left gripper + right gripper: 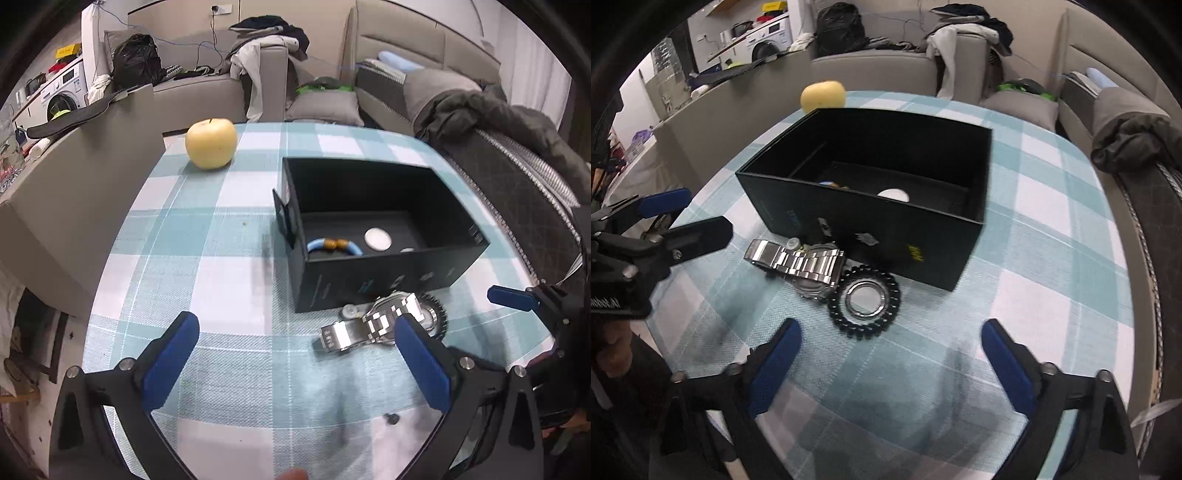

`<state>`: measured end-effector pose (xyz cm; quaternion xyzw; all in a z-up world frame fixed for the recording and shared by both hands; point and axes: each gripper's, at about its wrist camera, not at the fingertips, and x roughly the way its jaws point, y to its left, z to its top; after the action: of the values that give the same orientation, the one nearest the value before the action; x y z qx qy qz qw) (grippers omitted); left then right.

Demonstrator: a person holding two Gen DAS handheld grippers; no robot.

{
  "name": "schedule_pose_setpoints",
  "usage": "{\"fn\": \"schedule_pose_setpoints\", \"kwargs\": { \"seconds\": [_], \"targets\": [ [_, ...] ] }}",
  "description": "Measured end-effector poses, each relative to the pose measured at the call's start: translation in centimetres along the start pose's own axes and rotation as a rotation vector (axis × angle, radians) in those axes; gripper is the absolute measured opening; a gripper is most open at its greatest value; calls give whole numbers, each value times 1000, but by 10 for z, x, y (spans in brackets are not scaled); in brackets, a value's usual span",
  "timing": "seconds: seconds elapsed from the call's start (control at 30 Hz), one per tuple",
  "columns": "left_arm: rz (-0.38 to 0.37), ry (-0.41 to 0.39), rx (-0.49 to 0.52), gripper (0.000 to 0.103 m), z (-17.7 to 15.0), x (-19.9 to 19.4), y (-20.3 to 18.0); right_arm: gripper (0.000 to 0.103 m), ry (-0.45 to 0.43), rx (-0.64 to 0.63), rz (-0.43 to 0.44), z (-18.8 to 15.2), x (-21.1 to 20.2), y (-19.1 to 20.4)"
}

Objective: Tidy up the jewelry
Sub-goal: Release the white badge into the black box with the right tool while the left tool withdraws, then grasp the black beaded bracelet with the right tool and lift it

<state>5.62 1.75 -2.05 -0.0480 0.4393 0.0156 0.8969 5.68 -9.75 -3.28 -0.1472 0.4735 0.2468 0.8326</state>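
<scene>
**Watch and bead bracelet lie just ahead of both open grippers**

The steel watch (798, 264) lies on the checked worktop (1052, 236), just in front of the black box (871, 218) and touching its near wall or nearly so. Its long axis runs roughly crosswise to the right hand-held gripper (890, 338), slanting from upper left to lower right in the right wrist view. Beside it, touching its case end, sits a ring of black beads (866, 297) with a shiny metal hoop (866, 295) inside.

The beads lie straight ahead of the right hand-held gripper, close to the gap between its spread fingers, so I judge the right hand nearer to them. In the left wrist view the watch (373, 325) sits off to the right, its band partly hidden behind the right finger of the left hand-held gripper (295, 328), which is also spread wide and empty.

The watch has a polished link band, folded and bright. Inside the box lie a blue and amber bangle (334, 245) and a white disc (377, 239). A yellow apple (211, 143) stands well apart at the far edge.
</scene>
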Motion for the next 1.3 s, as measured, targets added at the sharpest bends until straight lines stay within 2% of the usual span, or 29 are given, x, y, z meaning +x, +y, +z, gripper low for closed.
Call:
{"fn": "schedule_pose_setpoints", "kwargs": {
  "seconds": [0.03, 0.07, 0.3, 0.37, 0.5, 0.53, 0.6, 0.7, 0.73, 0.77, 0.83, 1.03, 1.3],
  "targets": [
    [-1, 5, -2, 102, -1, 1, 1, 79, 17, -9, 2, 1, 4, 1],
    [-5, 6, -4, 102, -2, 0, 2, 75, 26, -13, 2, 1, 6, 2],
    [-6, 7, -12, 102, -6, -2, 7, 71, 57, -50, -21, 2, 17, 10],
    [-9, 15, -18, 102, -6, 0, 9, 62, 63, -66, -34, 2, 22, 15],
    [-12, 36, -28, 102, -7, 5, 11, 60, 79, -72, -12, 3, 24, 16],
    [-13, 39, -29, 102, -7, 5, 11, 53, 95, -81, 1, 2, 23, 16],
    [-15, 40, -23, 102, -7, 5, 10, 51, 118, -68, 33, 1, 19, 11],
    [-10, 31, -13, 102, -7, 3, 9, 51, 96, -3, 63, -1, 4, -6],
    [-6, 34, -13, 102, -7, 4, 9, 49, 97, 20, 66, 0, 4, -12],
    [-6, 39, -14, 102, -7, 5, 9, 40, 114, 53, 77, 2, 6, -18],
    [-11, 43, -15, 102, -6, 7, 8, 31, 142, 86, 94, 4, 12, -22],
    [2, 46, -8, 102, -4, 11, 7, 27, 135, 103, 110, 16, 18, -23],
    [2, 55, -4, 102, -5, 13, 8, 10, 142, 104, 94, 20, 27, -21]
  ]
}}
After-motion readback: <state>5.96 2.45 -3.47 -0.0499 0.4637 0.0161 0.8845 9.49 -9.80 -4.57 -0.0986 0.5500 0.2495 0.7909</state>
